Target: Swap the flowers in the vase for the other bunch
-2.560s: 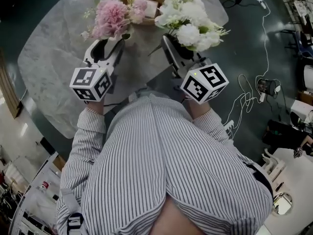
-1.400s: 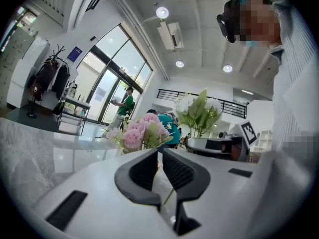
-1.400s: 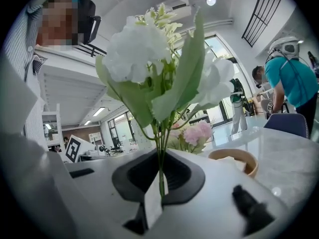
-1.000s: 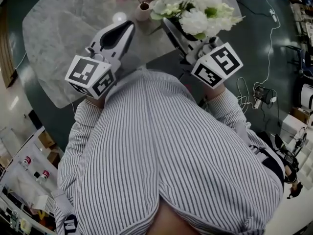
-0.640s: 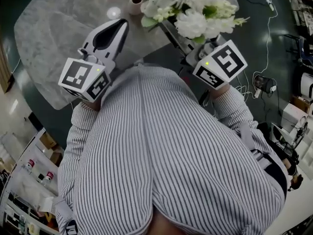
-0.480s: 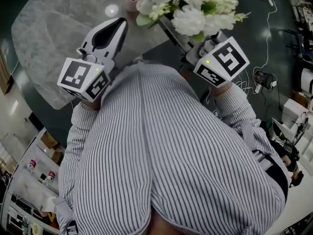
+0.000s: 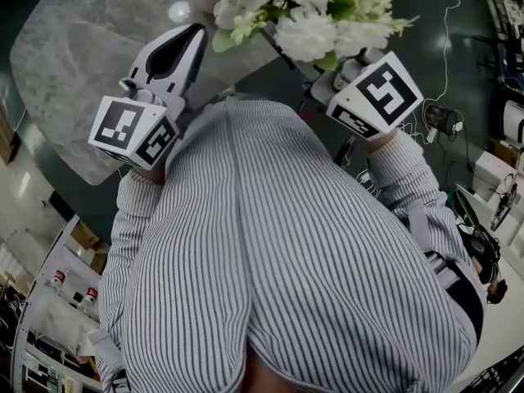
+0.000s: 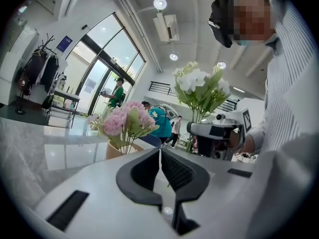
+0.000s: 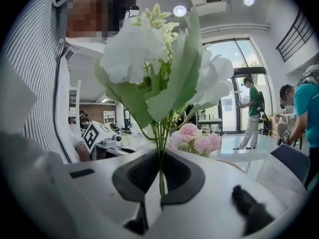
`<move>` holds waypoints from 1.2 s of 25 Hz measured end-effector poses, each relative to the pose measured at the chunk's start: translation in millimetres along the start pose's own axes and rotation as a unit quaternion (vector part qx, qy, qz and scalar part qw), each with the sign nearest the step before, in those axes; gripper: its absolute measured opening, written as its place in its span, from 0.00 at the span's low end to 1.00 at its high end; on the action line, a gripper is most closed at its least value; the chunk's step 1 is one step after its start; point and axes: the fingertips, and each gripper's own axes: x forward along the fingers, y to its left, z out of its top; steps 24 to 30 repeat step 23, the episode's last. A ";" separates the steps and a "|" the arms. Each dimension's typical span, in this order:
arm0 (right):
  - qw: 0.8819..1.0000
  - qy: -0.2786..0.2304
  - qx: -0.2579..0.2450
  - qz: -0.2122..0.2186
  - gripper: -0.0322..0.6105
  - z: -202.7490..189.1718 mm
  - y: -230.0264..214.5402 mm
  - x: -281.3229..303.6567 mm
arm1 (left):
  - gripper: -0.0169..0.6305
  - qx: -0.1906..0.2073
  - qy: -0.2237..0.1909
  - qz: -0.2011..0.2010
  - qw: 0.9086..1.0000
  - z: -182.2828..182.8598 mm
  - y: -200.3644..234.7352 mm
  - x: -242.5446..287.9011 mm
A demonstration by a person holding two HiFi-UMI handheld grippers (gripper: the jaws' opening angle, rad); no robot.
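White flowers (image 9: 149, 59) look light and floppy, up above the table (image 7: 82, 72) edge; your right hand-held gripper (image 9: 160, 156) squeezes their thin stems (image 9: 160, 133) low down, your left hand-held gripper (image 8: 159, 151) is closed, empty

Lit by round ceiling lamps (image 8: 160, 3) and tall glass doors (image 8: 102, 66). Furnished with a grey marble table (image 7: 65, 64) over dark flooring (image 7: 475, 64).

White artificial flower bunch (image 7: 311, 11) with green leaves, top centre; pink flower bunch (image 8: 124, 121); grey-veined marble desk (image 7: 65, 72); grey-and-white striped shirt (image 7: 278, 244).
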 end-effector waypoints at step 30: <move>0.999 0.018 -0.031 0.001 0.09 5.5 1.5 7.5 | 0.06 0.003 0.009 -0.013 1.000 1.6 1.8 2.7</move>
